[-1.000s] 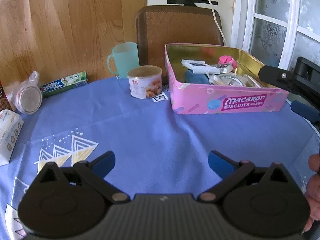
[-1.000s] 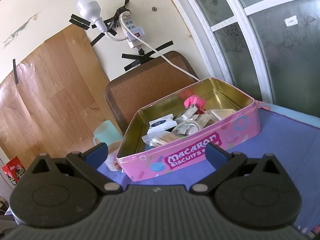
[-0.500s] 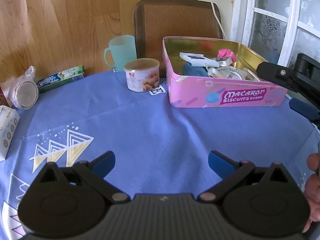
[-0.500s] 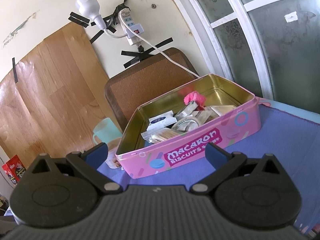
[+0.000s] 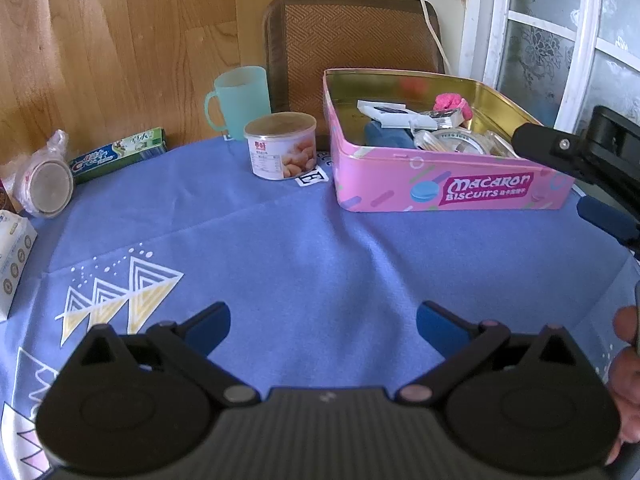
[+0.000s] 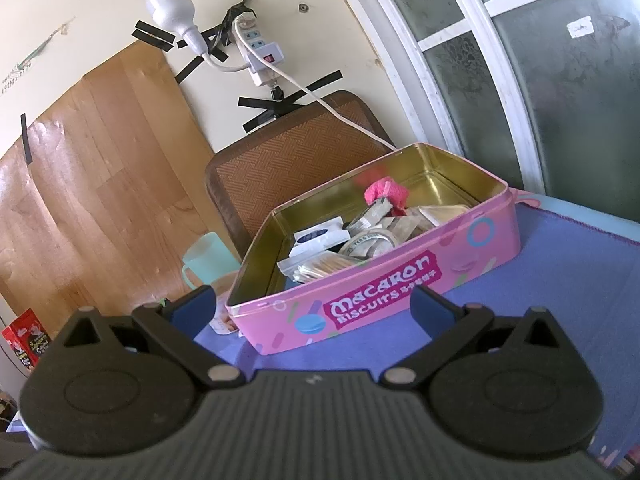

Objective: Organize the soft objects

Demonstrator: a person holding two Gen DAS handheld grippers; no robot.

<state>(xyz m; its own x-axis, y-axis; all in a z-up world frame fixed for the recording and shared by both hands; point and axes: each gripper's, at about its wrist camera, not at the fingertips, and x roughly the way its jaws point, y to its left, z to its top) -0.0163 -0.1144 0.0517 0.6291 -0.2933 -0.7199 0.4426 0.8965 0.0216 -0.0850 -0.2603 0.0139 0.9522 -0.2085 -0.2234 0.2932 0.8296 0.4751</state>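
Note:
A pink "Macaron Biscuits" tin (image 5: 448, 192) stands open on the blue tablecloth (image 5: 304, 248); it also shows in the right wrist view (image 6: 384, 296). Inside lie a pink fluffy item (image 5: 452, 102) (image 6: 384, 196), a blue soft item (image 5: 384, 136), a tape roll (image 5: 456, 138), white packets (image 6: 316, 236) and a bag of cotton swabs (image 6: 320, 266). My left gripper (image 5: 323, 326) is open and empty above the cloth, in front of the tin. My right gripper (image 6: 312, 308) is open and empty, close to the tin's front wall; it shows at the right edge of the left wrist view (image 5: 576, 184).
A snack can (image 5: 282, 146) and a teal mug (image 5: 240, 96) stand left of the tin. A green box (image 5: 120, 154), a bagged tape roll (image 5: 46, 184) and a white carton (image 5: 12, 252) lie at the left. A brown chair back (image 5: 352, 40) is behind the table.
The left gripper has risen and drawn back a little, so the tin sits lower in its view. The right gripper has tilted slightly. Both stay open and empty.

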